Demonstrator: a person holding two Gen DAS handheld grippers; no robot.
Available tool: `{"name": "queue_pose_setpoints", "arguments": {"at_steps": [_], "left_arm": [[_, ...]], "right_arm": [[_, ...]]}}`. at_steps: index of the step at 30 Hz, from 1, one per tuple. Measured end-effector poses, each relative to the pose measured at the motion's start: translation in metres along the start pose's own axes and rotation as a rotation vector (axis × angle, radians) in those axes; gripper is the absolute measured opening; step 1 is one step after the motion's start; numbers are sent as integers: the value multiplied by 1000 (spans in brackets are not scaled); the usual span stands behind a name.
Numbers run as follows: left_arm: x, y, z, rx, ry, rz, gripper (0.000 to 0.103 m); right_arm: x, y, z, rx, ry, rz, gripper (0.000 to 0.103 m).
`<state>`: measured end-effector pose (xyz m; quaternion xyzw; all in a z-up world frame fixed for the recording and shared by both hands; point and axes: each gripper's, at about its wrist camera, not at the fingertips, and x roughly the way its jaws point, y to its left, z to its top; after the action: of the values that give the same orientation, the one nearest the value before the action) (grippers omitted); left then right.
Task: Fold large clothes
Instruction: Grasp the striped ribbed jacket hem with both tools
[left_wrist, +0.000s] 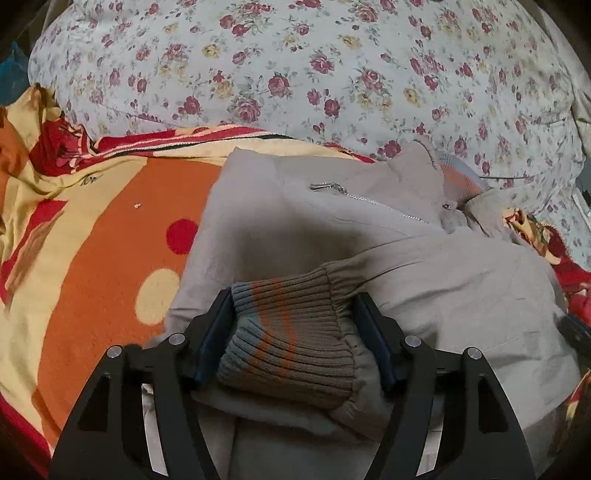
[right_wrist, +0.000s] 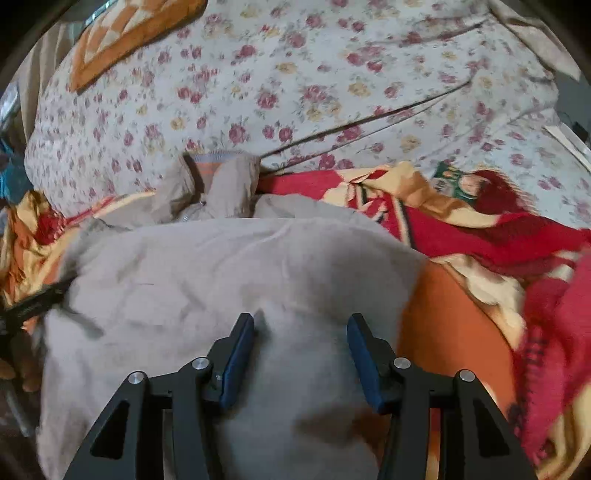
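A beige zip jacket (left_wrist: 332, 229) lies on an orange, red and yellow blanket (left_wrist: 92, 240). Its ribbed brown cuff with grey and orange stripes (left_wrist: 291, 332) sits between the fingers of my left gripper (left_wrist: 295, 299), which stands wide with both pads against the cuff. The silver zipper (left_wrist: 365, 201) runs across the chest toward the collar. In the right wrist view the jacket (right_wrist: 221, 277) spreads under my right gripper (right_wrist: 301, 321), which is open just above the cloth with nothing between its fingers. The collar (right_wrist: 218, 177) lies at the far end.
A floral quilt (left_wrist: 295, 66) is bunched behind the jacket and also fills the back of the right view (right_wrist: 295, 92). A checked orange cushion (right_wrist: 129, 33) lies at the far left. The crumpled blanket (right_wrist: 498, 240) rises to the right. The other gripper's dark tip (right_wrist: 33, 302) shows at the left edge.
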<state>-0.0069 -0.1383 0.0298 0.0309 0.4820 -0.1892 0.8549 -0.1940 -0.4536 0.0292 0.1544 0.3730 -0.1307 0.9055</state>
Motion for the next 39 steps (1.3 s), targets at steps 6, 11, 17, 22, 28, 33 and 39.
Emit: {"name": "queue_pose_setpoints", "arguments": {"at_steps": [6, 11, 17, 22, 28, 33, 39], "left_arm": [[-5, -2, -4, -8, -13, -4, 68], [-20, -2, -12, -9, -7, 15, 68], [-55, 4, -32, 1, -22, 15, 68], [-80, 7, -55, 11, -30, 9, 68], [-111, 19, -97, 26, 15, -42, 68], [-139, 42, -138, 26, 55, -92, 68], [-161, 59, -181, 24, 91, -117, 68]], "right_arm": [[-39, 12, -31, -52, 16, -10, 49], [-19, 3, -36, -27, 71, -13, 53], [-73, -2, -45, 7, 3, 40, 54], [-98, -3, -75, -9, 29, 73, 60], [-121, -4, -120, -1, 79, 160, 66], [-131, 1, -156, -48, 147, 197, 67], [-138, -3, -187, -26, 184, 235, 67]]}}
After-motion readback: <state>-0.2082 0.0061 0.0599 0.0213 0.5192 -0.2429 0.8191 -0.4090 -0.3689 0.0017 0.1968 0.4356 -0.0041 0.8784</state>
